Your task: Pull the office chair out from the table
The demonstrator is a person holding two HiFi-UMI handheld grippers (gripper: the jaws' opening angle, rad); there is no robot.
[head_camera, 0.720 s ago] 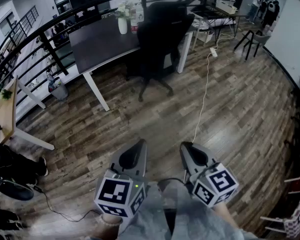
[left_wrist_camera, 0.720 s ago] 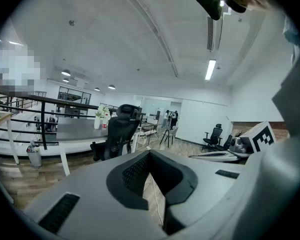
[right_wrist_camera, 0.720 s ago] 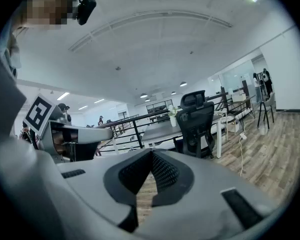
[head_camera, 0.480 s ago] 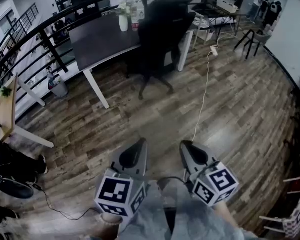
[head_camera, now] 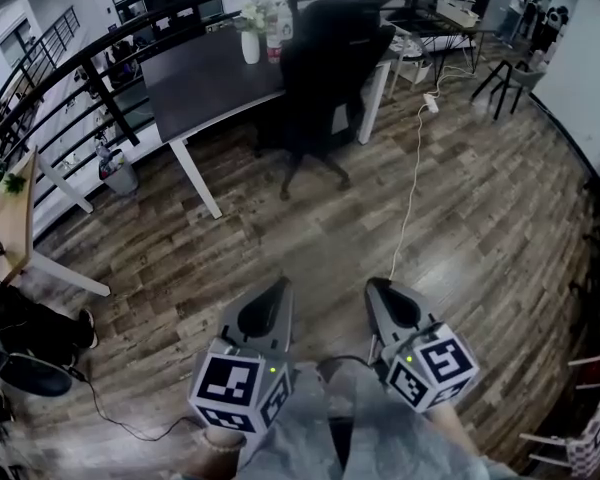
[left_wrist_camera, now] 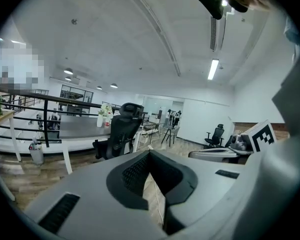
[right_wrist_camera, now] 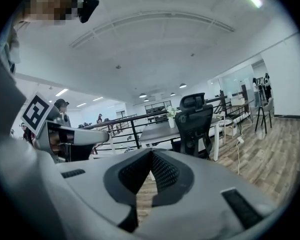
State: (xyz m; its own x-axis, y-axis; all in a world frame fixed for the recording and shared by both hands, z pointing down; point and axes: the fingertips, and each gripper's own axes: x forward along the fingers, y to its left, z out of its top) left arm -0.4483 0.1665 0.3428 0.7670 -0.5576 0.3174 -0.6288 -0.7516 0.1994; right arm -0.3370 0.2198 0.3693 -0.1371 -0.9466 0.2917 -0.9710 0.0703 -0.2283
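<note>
**Head view, with both gripper views.**

- **Floor** (head_camera: 310, 238): wood planks, filling most of the head view.
- **Railing** (head_camera: 90, 80): black, curving along the far side behind the furniture.
- **Table** (head_camera: 205, 78): dark top on white legs, standing just in front of the railing.
- **Chair** (head_camera: 325, 68): black and high-backed, on a star base. It is tucked against the table's near edge toward its right end, with its back turned to the camera. Both gripper views show it upright beside the table, ahead of the jaws.
- **Cable** (head_camera: 410, 188): white, running over the floor from near the table's right leg toward the grippers.
- **Left gripper** (head_camera: 278, 286) and **right gripper** (head_camera: 378, 286): side by side at the bottom of the head view, each carrying a marker cube. Both point toward the chair and are well apart from it. Each pair of jaws is clenched tip to tip, with nothing between them.
- **Vase** (head_camera: 251, 46): white, holding flowers, on the table top just left of the chair's headrest.
</note>
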